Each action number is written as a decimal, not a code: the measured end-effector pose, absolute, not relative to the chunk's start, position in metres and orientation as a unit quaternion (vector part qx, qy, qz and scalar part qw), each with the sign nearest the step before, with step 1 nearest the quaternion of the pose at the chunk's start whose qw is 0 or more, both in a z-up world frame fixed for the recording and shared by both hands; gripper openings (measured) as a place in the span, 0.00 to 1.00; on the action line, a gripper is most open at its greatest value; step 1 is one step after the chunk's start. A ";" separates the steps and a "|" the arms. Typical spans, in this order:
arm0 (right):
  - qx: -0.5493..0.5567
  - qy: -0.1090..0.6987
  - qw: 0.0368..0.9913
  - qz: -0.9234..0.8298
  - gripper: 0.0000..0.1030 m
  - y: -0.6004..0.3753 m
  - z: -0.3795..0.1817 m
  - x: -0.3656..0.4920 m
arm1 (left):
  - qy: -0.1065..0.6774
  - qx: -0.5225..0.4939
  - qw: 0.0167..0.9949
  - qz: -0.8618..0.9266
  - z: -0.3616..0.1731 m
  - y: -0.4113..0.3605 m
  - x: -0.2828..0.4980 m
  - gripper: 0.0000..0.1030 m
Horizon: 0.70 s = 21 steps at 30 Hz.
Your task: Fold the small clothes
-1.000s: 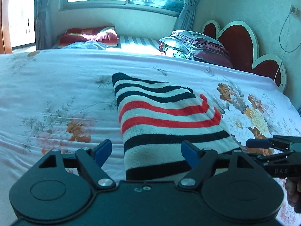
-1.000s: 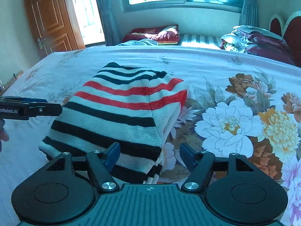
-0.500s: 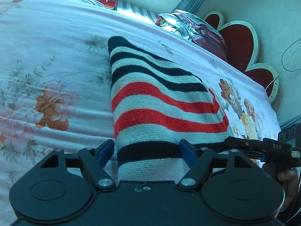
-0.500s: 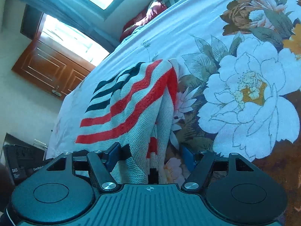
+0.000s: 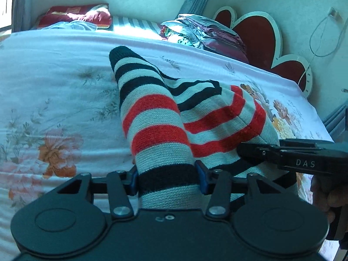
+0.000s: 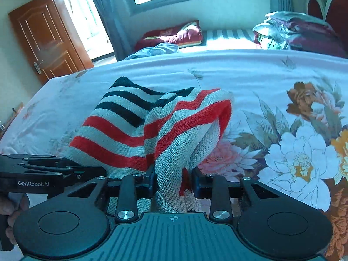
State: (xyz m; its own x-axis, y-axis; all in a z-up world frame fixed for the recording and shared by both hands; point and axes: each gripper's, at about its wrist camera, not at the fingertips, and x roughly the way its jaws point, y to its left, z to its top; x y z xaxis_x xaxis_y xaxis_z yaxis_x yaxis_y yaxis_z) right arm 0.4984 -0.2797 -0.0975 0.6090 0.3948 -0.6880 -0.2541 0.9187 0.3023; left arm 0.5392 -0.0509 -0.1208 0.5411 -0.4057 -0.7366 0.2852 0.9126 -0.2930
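While the striped knit garment point(image 5: 156, 130) lies bunched on the flowered bedspread point(image 5: 54, 91), its near edge is lifted off the bed in two ridges, one caught by each gripper, with a sagging fold between them. Its bands run black, pale grey and red, and its far end, a black-tipped corner, still rests flat on the cover toward the window side. Nearest the left wrist camera, the left gripper point(image 5: 166, 179) has a thick gathered roll of the knit between its blue pads; its jaws are closing and the pads already press against both sides of the cloth. From the right wrist view, the right gripper point(image 6: 173, 183) has a narrower pinch of the same garment's edge, showing the grey inner side of the knit, between its pads; those jaws are closing too and bear on the fabric. Each gripper also shows in the other's view: the right one comes in from the right edge, the left one from the left edge, each with part of a hand point(image 6: 9, 206) on its grip. Beyond the garment, a pile of folded bedding point(image 5: 202, 34) sits by the red heart-shaped headboard point(image 5: 256, 32), a red cushion point(image 6: 174, 35) lies under the window, and a wooden door point(image 6: 41, 39) stands at the left.
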 end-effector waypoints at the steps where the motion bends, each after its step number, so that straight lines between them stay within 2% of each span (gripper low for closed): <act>1: 0.085 0.400 0.894 0.180 0.31 -0.273 -0.092 0.494 | 0.431 -0.058 0.878 -0.202 -0.115 -0.044 0.536 0.46; 8: 0.074 0.383 0.901 0.191 0.31 -0.173 -0.071 0.486 | 0.415 -0.035 0.888 -0.197 -0.086 0.042 0.522 0.46; 12: 0.078 0.385 0.895 0.212 0.31 -0.110 -0.077 0.497 | 0.420 -0.030 0.889 -0.178 -0.082 0.097 0.518 0.46; 19: 0.081 0.419 0.875 0.227 0.31 -0.046 -0.114 0.513 | 0.454 -0.054 0.871 -0.178 -0.109 0.165 0.523 0.47; 21: 0.070 0.438 0.870 0.214 0.33 -0.044 -0.137 0.516 | 0.458 -0.091 0.864 -0.187 -0.124 0.175 0.527 0.53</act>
State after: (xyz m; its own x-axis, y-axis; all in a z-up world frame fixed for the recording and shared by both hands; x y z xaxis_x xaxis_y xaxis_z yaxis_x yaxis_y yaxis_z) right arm 0.5156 -0.0437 -0.1373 0.5242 0.4344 -0.7325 -0.3119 0.8983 0.3095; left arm 0.5269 0.1753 -0.1240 0.5110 -0.4059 -0.7577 0.2401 0.9138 -0.3277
